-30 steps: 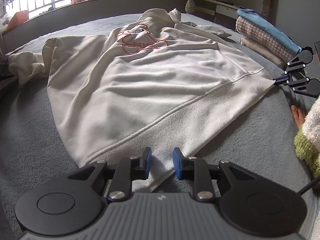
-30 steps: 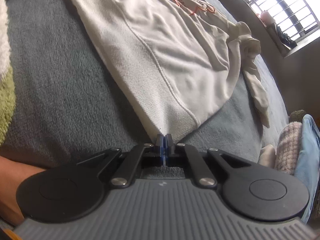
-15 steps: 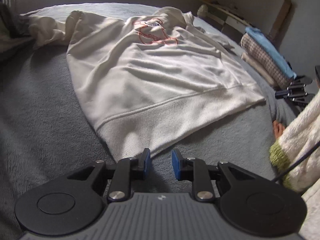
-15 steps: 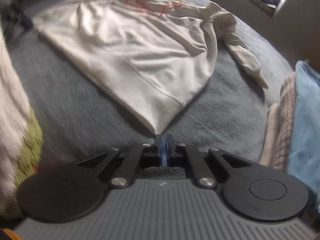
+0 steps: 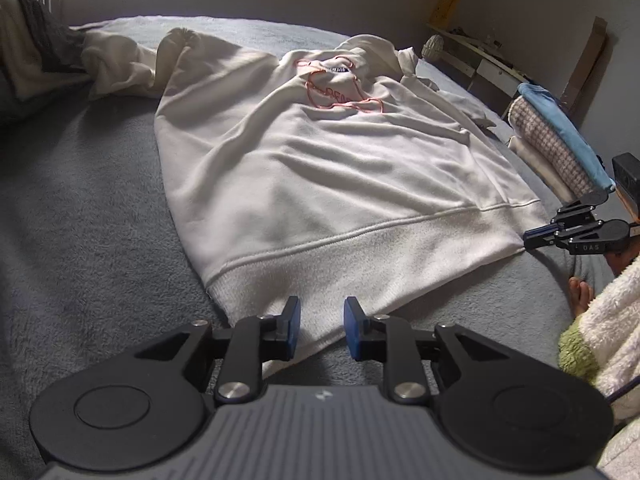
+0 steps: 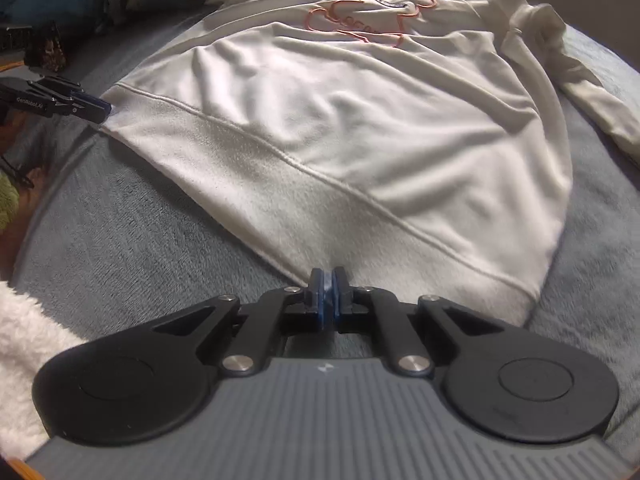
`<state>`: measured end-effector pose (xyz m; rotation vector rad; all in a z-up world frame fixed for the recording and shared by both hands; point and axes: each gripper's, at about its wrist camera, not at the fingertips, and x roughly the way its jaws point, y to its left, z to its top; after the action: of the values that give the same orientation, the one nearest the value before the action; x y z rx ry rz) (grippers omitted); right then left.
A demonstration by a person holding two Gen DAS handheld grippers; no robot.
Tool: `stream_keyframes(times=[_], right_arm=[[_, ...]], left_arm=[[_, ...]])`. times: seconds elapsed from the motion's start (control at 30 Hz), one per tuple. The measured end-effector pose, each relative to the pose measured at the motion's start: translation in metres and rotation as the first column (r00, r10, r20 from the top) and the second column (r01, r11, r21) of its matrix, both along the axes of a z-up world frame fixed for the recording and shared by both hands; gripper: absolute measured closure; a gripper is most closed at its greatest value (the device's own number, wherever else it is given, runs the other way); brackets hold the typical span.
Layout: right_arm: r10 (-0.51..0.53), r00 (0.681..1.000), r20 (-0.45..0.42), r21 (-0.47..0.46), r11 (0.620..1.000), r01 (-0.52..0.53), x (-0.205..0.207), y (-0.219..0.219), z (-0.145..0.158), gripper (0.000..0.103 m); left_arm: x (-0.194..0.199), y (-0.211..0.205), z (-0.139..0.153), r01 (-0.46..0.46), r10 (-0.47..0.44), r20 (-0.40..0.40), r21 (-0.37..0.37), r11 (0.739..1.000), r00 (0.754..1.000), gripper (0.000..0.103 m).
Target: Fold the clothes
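Observation:
A cream sweatshirt (image 5: 320,168) with an orange chest print lies flat, front up, on a grey bed cover (image 5: 88,248). Its ribbed hem (image 5: 360,272) faces me. My left gripper (image 5: 320,322) hovers over the hem's left corner. Its blue pads stand apart and cloth shows in the gap, not pinched. In the right wrist view the left gripper (image 6: 98,110) sits at that same corner. My right gripper (image 6: 327,286) is shut on the hem's edge (image 6: 280,208) near the right corner, and a small pucker rises from the pads. The left wrist view shows the right gripper (image 5: 534,237) there.
A stack of folded clothes (image 5: 560,148) stands at the bed's right edge. Dark clothing (image 5: 36,40) is heaped at the far left. A person's bare toes (image 5: 580,294) and fluffy cream-and-green sleeve (image 5: 592,336) are close on the right. One sleeve of the sweatshirt (image 6: 592,92) trails off sideways.
Both grippers rolled and shifted along the hem. The hem corner, just ahead of the left pads half a second ago, now lies between them. The right gripper stays shut at the hem.

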<state>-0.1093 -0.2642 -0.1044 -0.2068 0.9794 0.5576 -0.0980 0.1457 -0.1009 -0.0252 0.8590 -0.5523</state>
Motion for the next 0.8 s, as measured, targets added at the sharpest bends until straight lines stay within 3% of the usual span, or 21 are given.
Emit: stream_keyframes(times=[0.17, 0.27, 0.33, 0.43, 0.57, 0.6, 0.67, 0.8], right_arm=[[-0.192, 0.979, 0.064, 0.110, 0.977, 0.184, 0.020, -0.033, 0.024, 0.094], [-0.285, 0.954, 0.091, 0.111, 0.955, 0.274, 0.054, -0.042, 0.025, 0.094], [-0.336, 0.934, 0.123, 0.076, 0.941, 0.329, 0.076, -0.044, 0.022, 0.094], [-0.443, 0.886, 0.134, 0.109, 0.896, 0.432, 0.109, -0.058, 0.021, 0.094], [-0.490, 0.854, 0.173, 0.155, 0.870, 0.468, 0.154, -0.070, 0.024, 0.076], [-0.467, 0.861, 0.200, 0.148, 0.884, 0.444, 0.165, -0.067, 0.026, 0.073], [-0.421, 0.872, 0.248, 0.132, 0.907, 0.400, 0.190, -0.056, 0.032, 0.052], [-0.393, 0.884, 0.251, 0.130, 0.919, 0.372, 0.248, -0.035, 0.031, 0.042]], left_arm=[[0.019, -0.051, -0.001, 0.130, -0.129, 0.013, -0.078, 0.988, 0.992, 0.075], [0.031, -0.099, -0.011, 0.255, -0.253, 0.035, -0.062, 0.965, 0.967, 0.075], [0.036, -0.122, -0.021, 0.280, -0.280, 0.020, -0.054, 0.958, 0.960, 0.075], [0.042, -0.141, -0.032, 0.286, -0.286, 0.012, -0.061, 0.956, 0.958, 0.078], [0.048, -0.138, -0.036, 0.265, -0.267, -0.014, -0.093, 0.960, 0.964, 0.079], [0.049, -0.137, -0.037, 0.263, -0.265, -0.015, -0.098, 0.960, 0.964, 0.079], [0.049, -0.136, -0.039, 0.256, -0.259, -0.016, -0.107, 0.961, 0.966, 0.079], [0.048, -0.135, -0.041, 0.256, -0.258, -0.002, -0.118, 0.960, 0.966, 0.079]])
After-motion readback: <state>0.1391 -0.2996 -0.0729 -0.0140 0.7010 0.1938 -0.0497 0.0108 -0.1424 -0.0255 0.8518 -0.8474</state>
